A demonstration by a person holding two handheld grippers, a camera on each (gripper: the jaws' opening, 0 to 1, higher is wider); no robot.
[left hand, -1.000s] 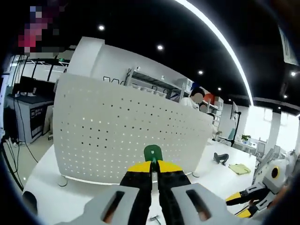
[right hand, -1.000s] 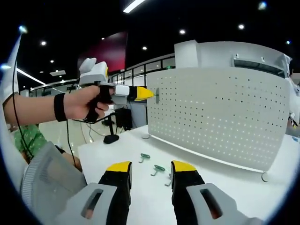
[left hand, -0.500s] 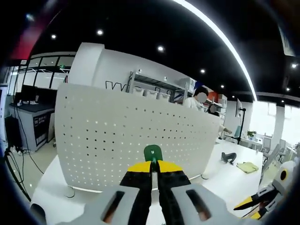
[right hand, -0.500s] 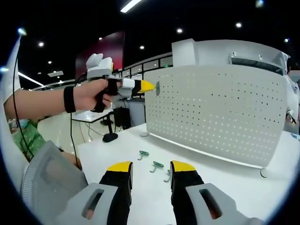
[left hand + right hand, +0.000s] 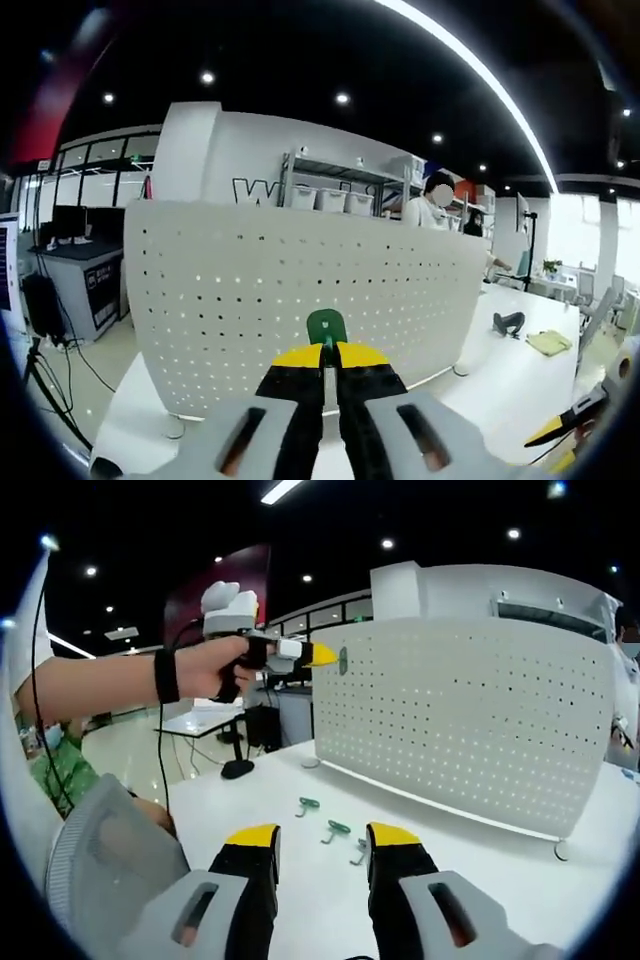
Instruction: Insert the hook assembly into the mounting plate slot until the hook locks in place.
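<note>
Left gripper point(image 5: 325, 352), jaws pinched on a green hook point(image 5: 326, 325), center frame, facing the white pegboard point(image 5: 300, 290). In right gripper view it's held at the board's upper-left corner. Right gripper point(image 5: 320, 842), jaws wide w/ nothing between, low center over white table point(image 5: 250, 800); three spare hooks point(image 5: 335, 830) lie just beyond.

One white board with holes point(image 5: 470, 730), three small hooks point(image 5: 335, 832) on the table in front of it, one green hook point(image 5: 326, 326) held up near it
</note>
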